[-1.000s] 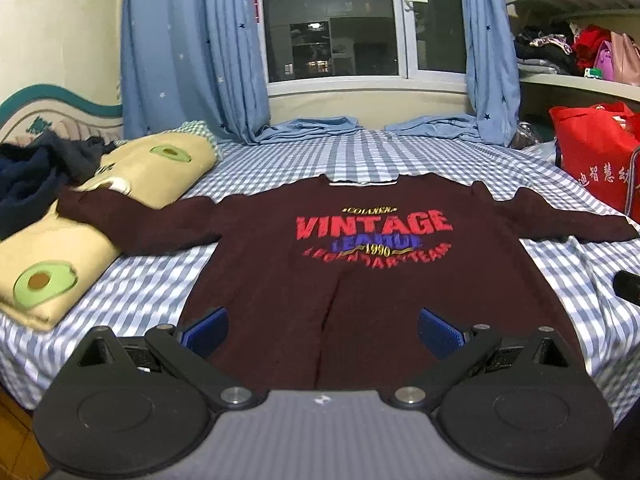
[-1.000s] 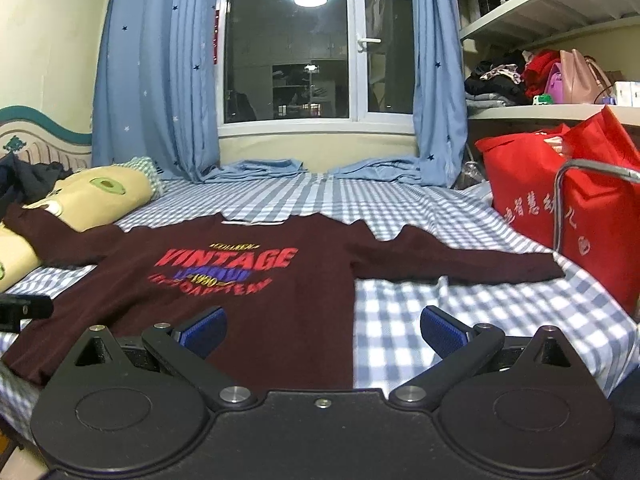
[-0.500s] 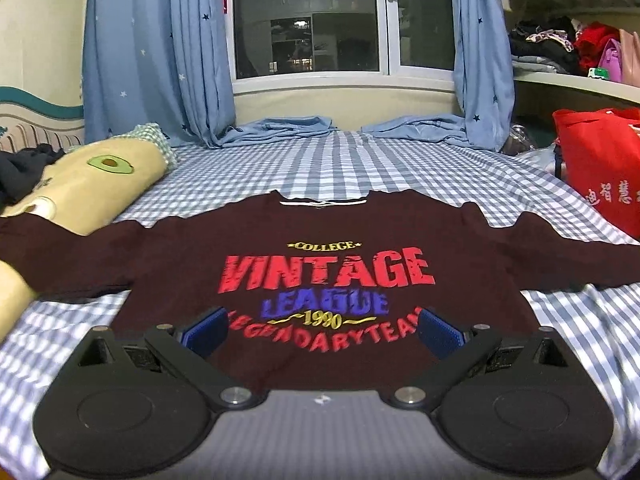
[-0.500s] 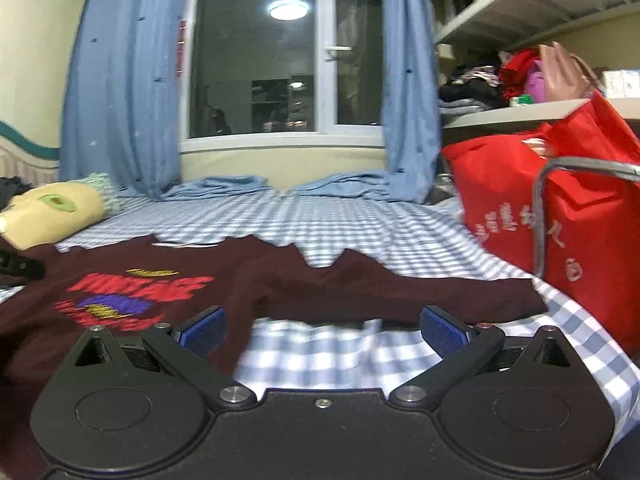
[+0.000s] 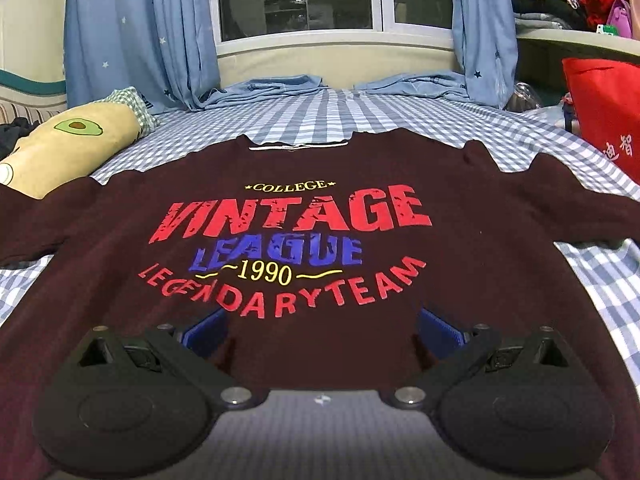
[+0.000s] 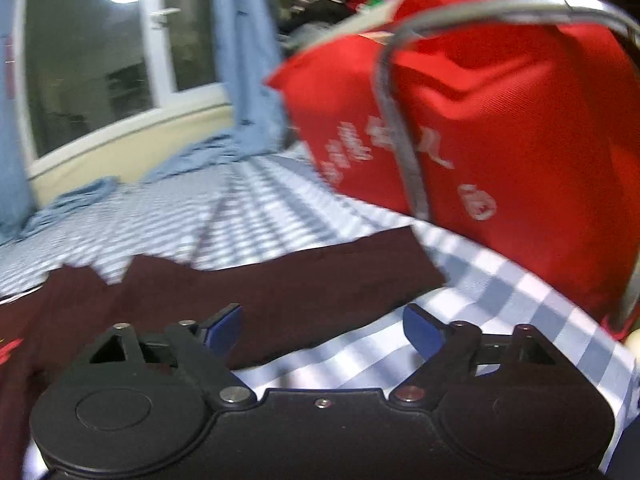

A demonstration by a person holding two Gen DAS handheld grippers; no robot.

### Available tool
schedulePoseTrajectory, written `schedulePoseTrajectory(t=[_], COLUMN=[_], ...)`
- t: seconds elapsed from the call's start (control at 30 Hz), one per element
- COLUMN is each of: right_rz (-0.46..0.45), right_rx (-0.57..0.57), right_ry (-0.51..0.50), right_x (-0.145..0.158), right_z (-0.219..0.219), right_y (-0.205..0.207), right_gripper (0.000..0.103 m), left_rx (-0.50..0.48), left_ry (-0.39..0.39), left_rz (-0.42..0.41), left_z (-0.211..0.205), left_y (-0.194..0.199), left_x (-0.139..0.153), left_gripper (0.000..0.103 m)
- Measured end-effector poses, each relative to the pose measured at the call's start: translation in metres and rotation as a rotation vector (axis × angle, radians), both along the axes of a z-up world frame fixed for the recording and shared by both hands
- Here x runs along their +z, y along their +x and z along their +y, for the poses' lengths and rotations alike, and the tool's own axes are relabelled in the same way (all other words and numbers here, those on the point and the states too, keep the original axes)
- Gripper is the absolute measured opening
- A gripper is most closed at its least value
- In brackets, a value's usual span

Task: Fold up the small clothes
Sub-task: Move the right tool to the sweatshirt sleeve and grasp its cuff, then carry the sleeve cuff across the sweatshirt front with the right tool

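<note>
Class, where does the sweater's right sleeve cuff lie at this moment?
In the right wrist view, the sleeve cuff lies flat on the checked bedsheet, right of centre, just below the red bag.

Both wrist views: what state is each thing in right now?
Sweater: spread flat, print up, unfolded.
Right sleeve: stretched out flat toward the red bag.
Left tool: open, empty, over the sweater's lower body.
Right tool: open, empty, by the sleeve.
Red bag: upright.
</note>
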State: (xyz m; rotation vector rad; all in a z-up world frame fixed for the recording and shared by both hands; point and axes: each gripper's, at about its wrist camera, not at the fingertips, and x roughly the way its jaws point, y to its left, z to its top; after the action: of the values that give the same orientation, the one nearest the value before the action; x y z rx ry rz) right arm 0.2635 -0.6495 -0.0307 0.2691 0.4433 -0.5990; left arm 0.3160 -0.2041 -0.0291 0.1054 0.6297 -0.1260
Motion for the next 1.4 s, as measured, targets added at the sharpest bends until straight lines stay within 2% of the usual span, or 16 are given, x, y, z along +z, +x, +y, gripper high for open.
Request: schedulePoseTrajectory(t=[0.17,0.27,0.33,0.4,0.43,0.47,0.5,0.6,0.7,0.83,0.97,1.2,1.4], right_rz=[0.006,0.005,0.017,0.004,-0.002,0.001,-0.005,-0.05,-0.097,-0.168,-0.231,-0.317,-0.313], right_rx=[-0.114,-0.169,-0.205,-0.23,-0.234,-0.243,-0.25,-0.245,-0.201,-0.067,0.077,0.305,0.487], right_ry=[0.065,0.137,0.184,0.189,0.176,0.164,0.156,0.132,0.021,-0.151,-0.267,-0.311,-0.311], right_x=[-0.006,-0.016,-0.027,-0.032,-0.032,-0.032,-0.031,-0.021,0.001,0.044,0.084,0.133,0.131], right_z=[-0.041,-0.06,-0.069,-0.072,-0.072,-0.071,-0.071,-0.065,-0.045,0.003,0.054,0.146,0.23], right_y=[0.012,0.019,0.024,0.027,0.029,0.031,0.031,0.029,0.03,0.04,0.055,0.081,0.105], right_gripper=[0.08,0.065,0.049,0.04,0.028,0.02,0.004,0.004,0.003,0.003,0.003,0.003,0.003], left_rx=[-0.004,-0.005,-0.004,-0.002,0.001,0.004,0.008,0.034,0.047,0.062,0.079,0.166,0.268], left_ry=[0.002,0.009,0.0,-0.008,-0.008,-0.004,0.0,0.025,0.026,0.028,0.033,-0.009,-0.016], left_rz=[0.018,0.01,0.006,0.002,0.0,-0.004,-0.004,0.002,0.001,-0.001,-0.019,-0.057,-0.093], left_z=[-0.005,-0.006,-0.003,0.001,0.003,0.006,0.008,0.014,0.021,0.03,0.039,0.063,0.09], left_y=[-0.001,-0.004,-0.006,-0.01,-0.012,-0.014,-0.015,-0.016,-0.017,-0.017,-0.018,-0.025,-0.03], left_x=[-0.006,-0.004,0.0,0.005,0.007,0.009,0.011,0.018,0.024,0.031,0.039,0.055,0.063], left_gripper=[0.102,0.102,0.102,0.102,0.102,0.102,0.102,0.102,0.102,0.102,0.102,0.102,0.102])
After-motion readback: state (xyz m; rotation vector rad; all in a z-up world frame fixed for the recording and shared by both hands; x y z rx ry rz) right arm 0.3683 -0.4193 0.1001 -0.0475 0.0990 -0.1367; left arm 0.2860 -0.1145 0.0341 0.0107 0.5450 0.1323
